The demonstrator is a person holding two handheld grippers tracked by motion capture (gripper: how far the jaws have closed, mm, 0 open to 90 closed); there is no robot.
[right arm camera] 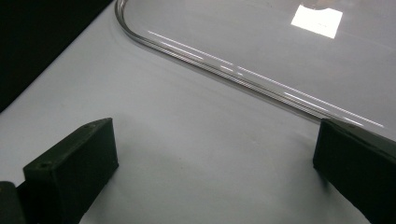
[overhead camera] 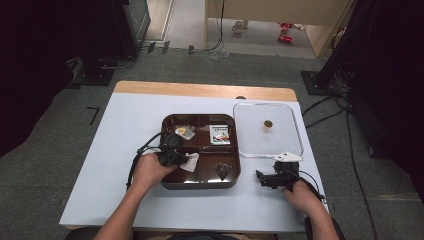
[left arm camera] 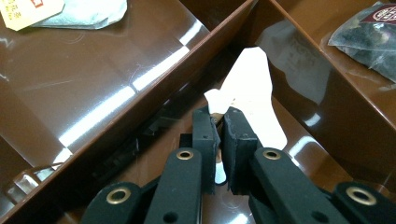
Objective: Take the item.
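White packet [left arm camera: 252, 88] lower end hidden behind left gripper [left arm camera: 220, 122] pads; dark packet [left arm camera: 369, 37] cut off at right edge; print unreadable.

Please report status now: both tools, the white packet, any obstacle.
Left tool shut on white packet inside brown tray. Right tool open, resting on table beside clear lid. Tray divider close beside packet; nothing else in the way.

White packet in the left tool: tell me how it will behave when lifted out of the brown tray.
The white packet looks thin and flat, so probably light and floppy. The left tool pinches only one end, so the rest may droop or swing. Its sheen suggests it could slip.
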